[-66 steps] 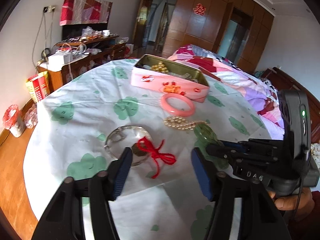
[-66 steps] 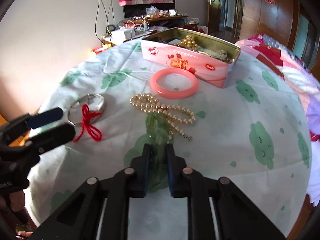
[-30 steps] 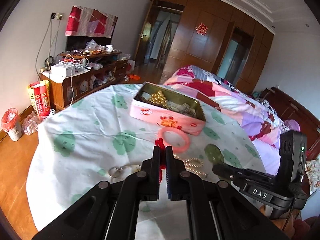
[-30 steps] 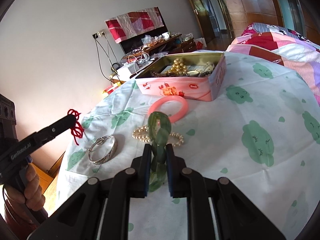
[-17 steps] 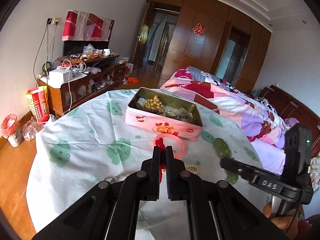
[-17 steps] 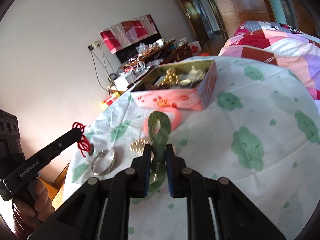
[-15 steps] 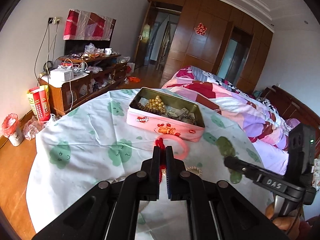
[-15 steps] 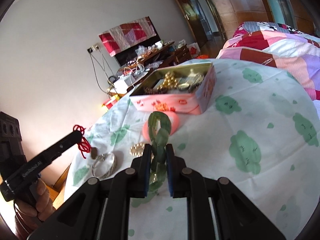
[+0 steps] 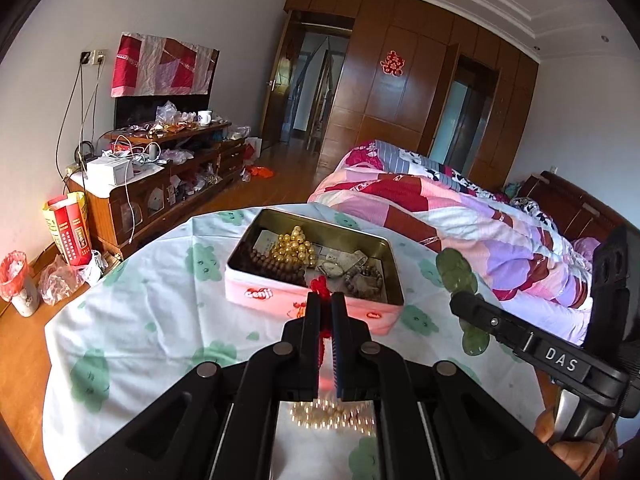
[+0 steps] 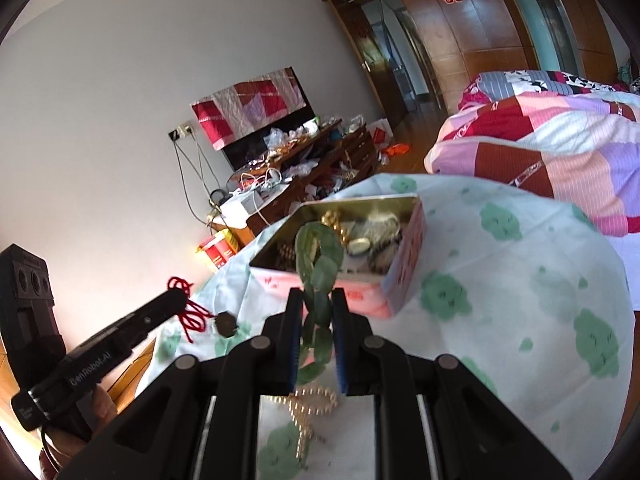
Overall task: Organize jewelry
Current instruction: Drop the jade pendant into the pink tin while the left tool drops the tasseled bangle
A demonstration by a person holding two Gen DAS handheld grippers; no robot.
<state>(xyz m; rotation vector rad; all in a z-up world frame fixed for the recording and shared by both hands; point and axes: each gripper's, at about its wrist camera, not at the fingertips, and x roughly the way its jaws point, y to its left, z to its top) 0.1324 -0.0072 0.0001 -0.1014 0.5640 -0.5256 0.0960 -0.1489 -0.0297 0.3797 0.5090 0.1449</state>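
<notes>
A bedroom is showing around the work: a wooden wardrobe wall (image 9: pixel 400 92) is lining the far side, a bed under a patchwork quilt (image 9: pixel 448 208) is lying to the right, and a cluttered low cabinet (image 9: pixel 160 168) is standing against the white wall on the left. A round table (image 9: pixel 132 320) is sitting in front under a pale cloth printed with green shapes. A pink open tin (image 9: pixel 312 276) is resting on it, holding gold beads, brown beads and other pieces. A pearl necklace (image 9: pixel 332 416) is lying on the cloth nearer the cameras. The right gripper (image 10: pixel 317 312) is clamping a green bracelet (image 10: pixel 320 256) above the tin's near edge. The left gripper (image 9: pixel 326 308) is pinching a red cord (image 9: pixel 320 286), fingers together, its dark pendant (image 10: pixel 225 323) hanging free.
</notes>
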